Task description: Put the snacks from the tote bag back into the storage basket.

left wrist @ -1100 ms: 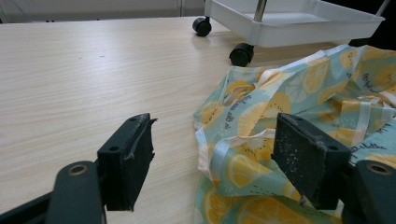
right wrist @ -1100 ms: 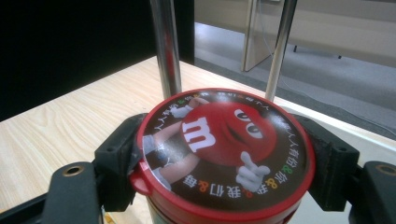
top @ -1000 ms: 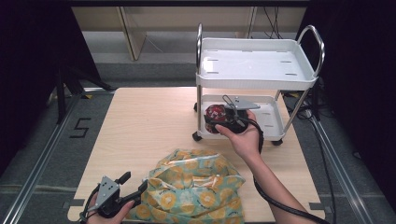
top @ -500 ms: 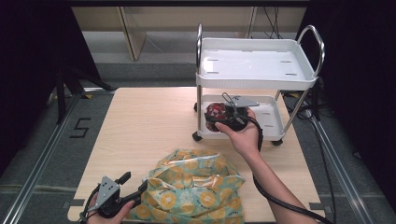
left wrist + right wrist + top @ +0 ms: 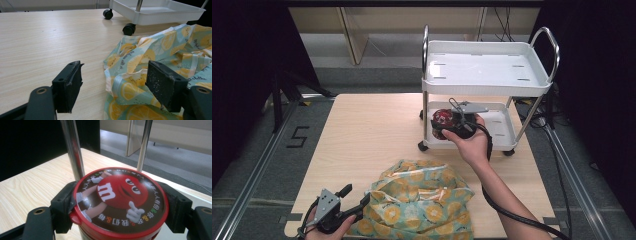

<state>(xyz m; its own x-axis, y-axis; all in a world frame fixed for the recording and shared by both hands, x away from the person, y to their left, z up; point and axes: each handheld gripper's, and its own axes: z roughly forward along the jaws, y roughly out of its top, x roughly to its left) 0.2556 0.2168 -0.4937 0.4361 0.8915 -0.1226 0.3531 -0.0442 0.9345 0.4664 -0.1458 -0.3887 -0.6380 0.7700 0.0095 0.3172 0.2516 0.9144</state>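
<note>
A round red-lidded candy can (image 5: 120,202) with a red cartoon figure on its lid sits between the jaws of my right gripper (image 5: 120,206), which is shut on it. In the high view the can (image 5: 443,118) hangs at the left end of the white cart's lower tray (image 5: 502,131), held by the right gripper (image 5: 447,122). A lemon-print cloth bag (image 5: 417,200) lies crumpled at the table's front. My left gripper (image 5: 354,200) stands open at the bag's left edge, its right jaw over the bag (image 5: 155,65), its left jaw over bare wood, around its edge fold.
The white two-tier cart (image 5: 484,75) with chrome posts stands on the wooden table (image 5: 367,130) at the back right; its castors (image 5: 128,28) rest near the bag. Two chrome posts (image 5: 72,147) rise just behind the can. Dark floor surrounds the table.
The right gripper with the can has edged slightly further towards the cart's lower tray. The left gripper stays put at the bag.
</note>
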